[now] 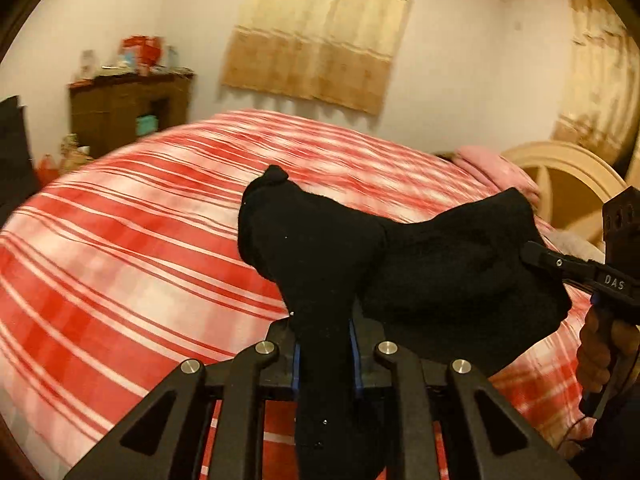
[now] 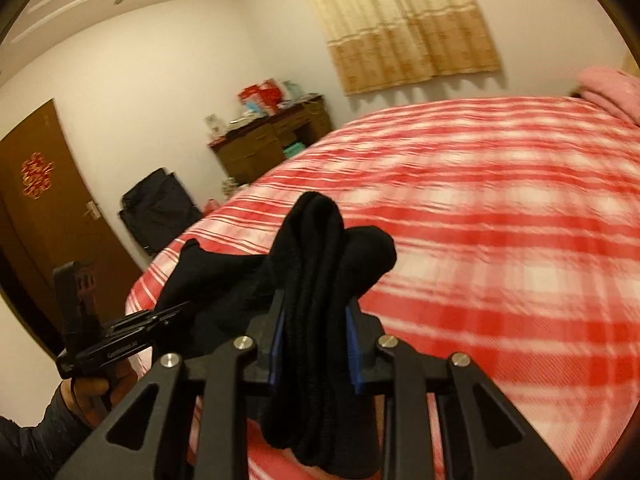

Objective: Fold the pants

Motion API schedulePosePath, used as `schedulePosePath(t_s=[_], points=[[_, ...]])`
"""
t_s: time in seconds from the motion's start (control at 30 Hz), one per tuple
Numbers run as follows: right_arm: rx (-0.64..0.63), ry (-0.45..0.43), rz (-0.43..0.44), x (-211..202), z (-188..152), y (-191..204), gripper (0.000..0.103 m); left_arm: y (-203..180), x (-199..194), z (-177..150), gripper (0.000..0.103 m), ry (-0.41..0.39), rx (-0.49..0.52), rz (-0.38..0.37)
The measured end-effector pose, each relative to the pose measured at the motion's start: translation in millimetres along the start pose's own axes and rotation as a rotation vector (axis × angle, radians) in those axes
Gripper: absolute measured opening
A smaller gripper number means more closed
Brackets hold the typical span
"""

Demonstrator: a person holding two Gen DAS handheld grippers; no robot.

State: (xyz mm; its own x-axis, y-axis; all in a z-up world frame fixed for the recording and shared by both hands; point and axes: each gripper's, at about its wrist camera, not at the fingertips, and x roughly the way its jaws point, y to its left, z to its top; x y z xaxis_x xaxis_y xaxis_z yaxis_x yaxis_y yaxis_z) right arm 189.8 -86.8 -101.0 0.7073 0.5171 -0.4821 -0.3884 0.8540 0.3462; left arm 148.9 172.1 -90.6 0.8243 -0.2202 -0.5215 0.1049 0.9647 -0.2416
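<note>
— What's over the red-striped bed?

— Black pants, held aloft between the tongs, long axis running roughly level from one to the other, sagging between, loose ends hanging below each.

— The grips?

— Left gripper clenched on a bunched edge; right gripper clamped on thick gathered folds.

— Doing it well?

— Probably draw the tongs apart, level, so cloth spreads before lowering.
</note>
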Motion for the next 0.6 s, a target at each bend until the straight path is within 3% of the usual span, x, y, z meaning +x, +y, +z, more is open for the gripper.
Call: schedulePosePath(t_s=[0.2, 0.3, 0.4, 0.47, 0.53, 0.6], points=[[-0.051, 0.042, 0.088, 88.3, 27.1, 27.0, 0.028, 46.8, 10.0, 3.1, 0.018, -0.015, -0.038, 0.128], [-0.028, 0.088, 0.097, 124.6, 22.6, 23.9, 0.028, 62.9, 30.5, -11.4, 0.019, 0.042, -0.049, 0.167], [0.006, 0.129, 0.079, 147.8, 14.2, 14.7, 0.028, 63.9, 49.2, -29.2, 0.034, 0.078, -0.034, 0.211], [0.024, 0.148, 0.027, 157.6, 3.8, 2.4, 0.030, 63.6, 53.9, -32.0, 0.051, 0.073, -0.035, 0.222], [0.041, 0.161, -0.002, 159.8, 1.2, -5.7, 0.034, 68.1, 56.7, -35.7, 0.061, 0.076, -0.066, 0.221], [0.070, 0.178, -0.039, 164.2, -0.3, -17.1, 0.039, 73.6, 55.3, -37.0, 0.061, 0.071, -0.091, 0.206]])
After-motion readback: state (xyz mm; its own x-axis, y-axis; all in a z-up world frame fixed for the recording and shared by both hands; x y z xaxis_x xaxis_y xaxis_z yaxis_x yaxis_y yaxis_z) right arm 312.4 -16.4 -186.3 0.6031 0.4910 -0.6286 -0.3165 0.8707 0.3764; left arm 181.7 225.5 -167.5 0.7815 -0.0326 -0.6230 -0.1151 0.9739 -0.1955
